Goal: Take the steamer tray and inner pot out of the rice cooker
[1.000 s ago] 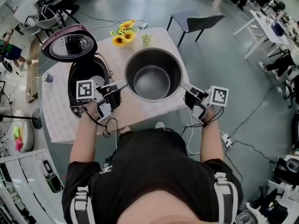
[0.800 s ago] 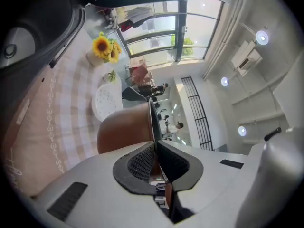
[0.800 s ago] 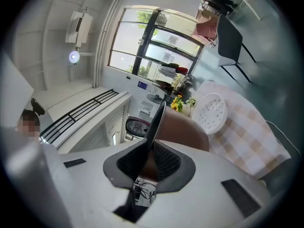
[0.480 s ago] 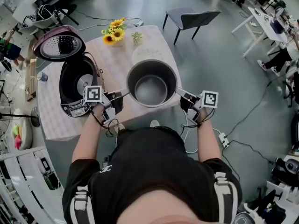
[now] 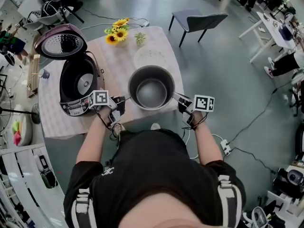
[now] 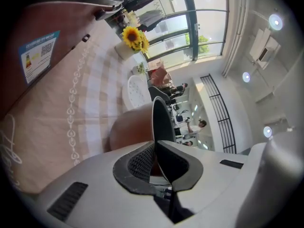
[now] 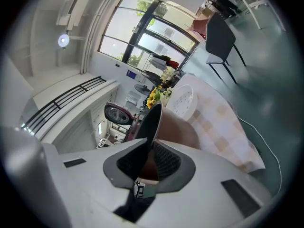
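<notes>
The dark metal inner pot (image 5: 151, 87) hangs over the near part of the table, held by its rim from both sides. My left gripper (image 5: 126, 99) is shut on the rim's left edge, and my right gripper (image 5: 176, 97) is shut on its right edge. In the left gripper view the pads (image 6: 137, 163) pinch the thin rim of the pot (image 6: 135, 127). The right gripper view shows the same pinch on the pot (image 7: 173, 129). The white steamer tray (image 5: 151, 57) lies on the table just behind the pot. The rice cooker (image 5: 78, 82) stands open at the left, its cavity without a pot.
The cooker's lid (image 5: 64, 42) stands raised at the back left. Sunflowers (image 5: 118, 31) and a small plant sit at the table's far edge. The checked tablecloth (image 5: 61, 122) reaches the near edge. A grey chair (image 5: 199, 20) stands beyond the table on the right.
Both grippers have come down with the pot, which now looks smaller and nearer the tabletop. It has stayed level between them.
</notes>
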